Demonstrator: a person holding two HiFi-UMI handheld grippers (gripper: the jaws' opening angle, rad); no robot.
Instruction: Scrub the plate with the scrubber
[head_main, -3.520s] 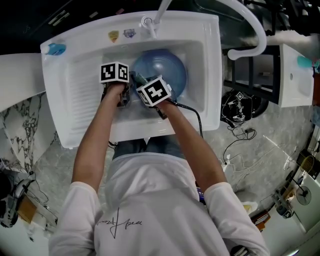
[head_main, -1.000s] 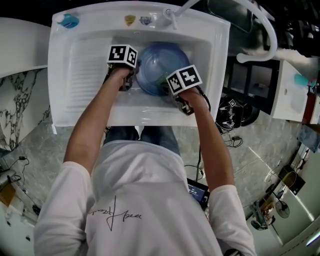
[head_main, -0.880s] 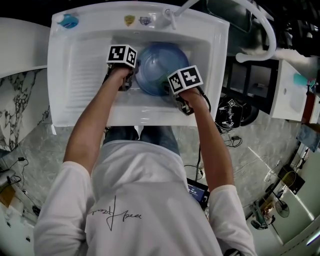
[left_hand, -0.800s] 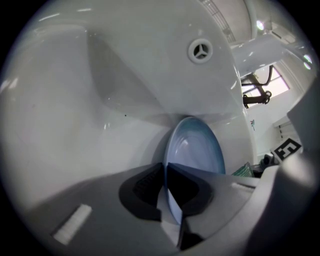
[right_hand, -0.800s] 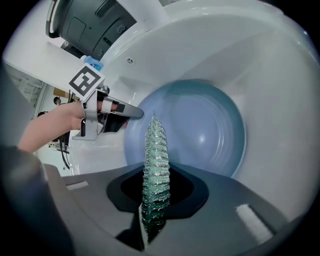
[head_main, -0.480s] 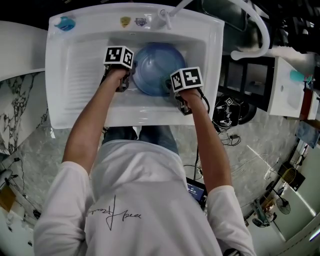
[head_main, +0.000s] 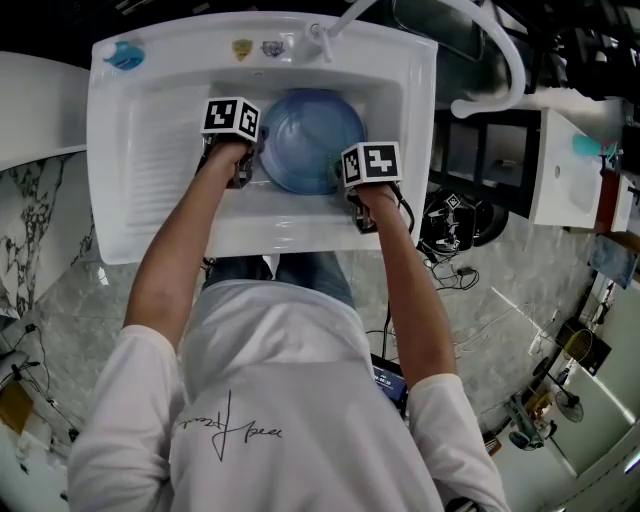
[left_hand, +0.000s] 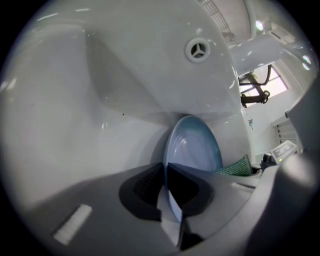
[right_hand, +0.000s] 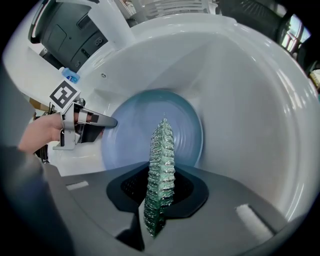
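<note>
The person wears a white T-shirt (head_main: 270, 400) with dark script and blue jeans (head_main: 300, 274). The grey left claw (left_hand: 165, 175) and right claw (right_hand: 159, 186) each bear a black-and-white marker cube (head_main: 231, 116).

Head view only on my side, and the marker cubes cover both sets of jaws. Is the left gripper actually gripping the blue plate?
Observer: Yes. The left gripper view shows the left gripper shut on the rim of the plate, inside the sink.
Operator: Anything in the right one?
Observer: The right gripper view shows the right gripper shut on a green scrubber, edge-on before the plate's face.
Operator: Touching the plate?
Observer: The left gripper view shows the scrubber beside the plate's far rim; contact itself is unclear.
</note>
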